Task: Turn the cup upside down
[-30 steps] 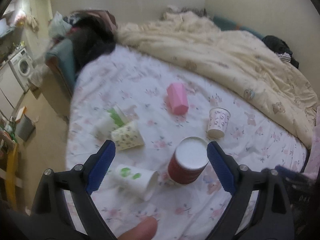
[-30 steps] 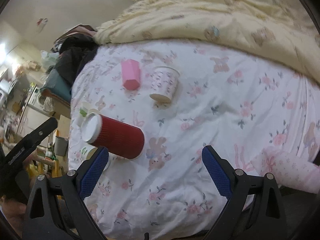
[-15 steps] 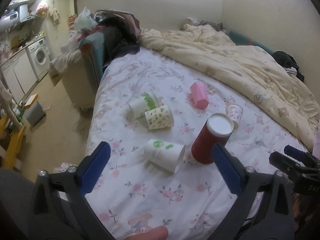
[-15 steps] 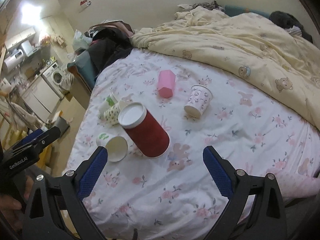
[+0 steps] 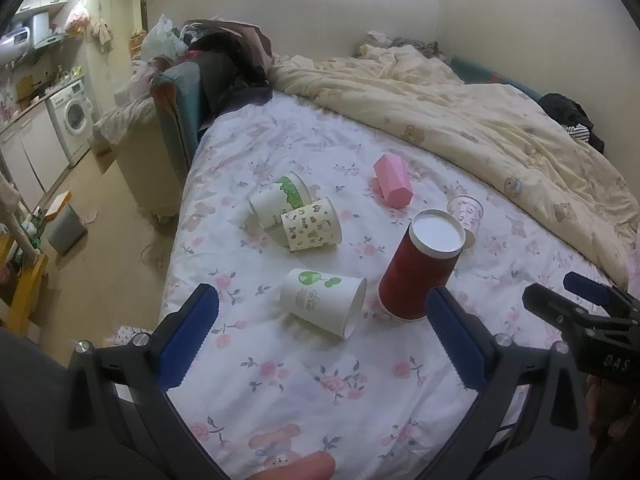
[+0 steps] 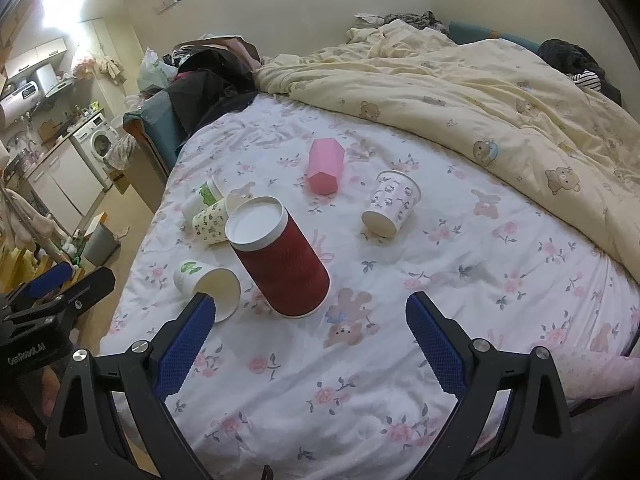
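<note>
A red ribbed cup (image 5: 420,268) stands upside down on the floral bed sheet (image 5: 320,380), white base up; it also shows in the right wrist view (image 6: 280,260). My left gripper (image 5: 320,336) is open and empty, held back above the bed's near edge, apart from the cup. My right gripper (image 6: 310,340) is open and empty too, just short of the red cup. A white cup with a green print (image 5: 324,304) lies on its side beside the red cup, also in the right wrist view (image 6: 208,284).
Two patterned cups (image 5: 296,216) lie on their sides further back. A pink cup (image 5: 392,184) lies beyond. A kitten-print cup (image 6: 392,204) lies tilted at the right. A cream quilt (image 5: 480,120) covers the far side. The bed's left edge drops to the floor (image 5: 100,240).
Both grippers have pulled back and risen away from the cups, so the whole bed shows. The red cup stays upside down where it was.
</note>
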A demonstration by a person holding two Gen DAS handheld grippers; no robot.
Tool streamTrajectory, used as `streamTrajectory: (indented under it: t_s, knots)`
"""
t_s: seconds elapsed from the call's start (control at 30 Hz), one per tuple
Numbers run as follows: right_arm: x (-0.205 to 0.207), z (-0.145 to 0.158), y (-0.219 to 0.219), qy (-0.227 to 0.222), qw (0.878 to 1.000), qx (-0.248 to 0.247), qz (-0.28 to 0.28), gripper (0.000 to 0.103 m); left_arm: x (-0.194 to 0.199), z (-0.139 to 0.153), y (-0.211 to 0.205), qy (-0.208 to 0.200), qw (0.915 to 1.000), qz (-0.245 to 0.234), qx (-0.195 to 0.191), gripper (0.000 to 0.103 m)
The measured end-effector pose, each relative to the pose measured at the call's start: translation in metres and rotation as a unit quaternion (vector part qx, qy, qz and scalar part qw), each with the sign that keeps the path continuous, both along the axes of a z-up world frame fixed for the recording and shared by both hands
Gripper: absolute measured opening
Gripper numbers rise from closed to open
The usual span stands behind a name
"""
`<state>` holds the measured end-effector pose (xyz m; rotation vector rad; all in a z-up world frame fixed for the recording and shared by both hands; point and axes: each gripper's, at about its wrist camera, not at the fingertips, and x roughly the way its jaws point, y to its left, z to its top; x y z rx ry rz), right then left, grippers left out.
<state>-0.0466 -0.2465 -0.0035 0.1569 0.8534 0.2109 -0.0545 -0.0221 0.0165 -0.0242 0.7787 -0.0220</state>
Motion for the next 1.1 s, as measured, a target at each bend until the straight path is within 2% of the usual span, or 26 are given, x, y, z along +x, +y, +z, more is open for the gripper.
streamTrajectory:
  t_s: [1.1]
  knots:
    - [-0.0003, -0.0005, 0.0035, 0.001, 1.000, -0.002, 0.003, 0.099, 0.0023, -0.0064, 0.0034, 0.017, 0.9998, 0.003, -0.010, 0.102]
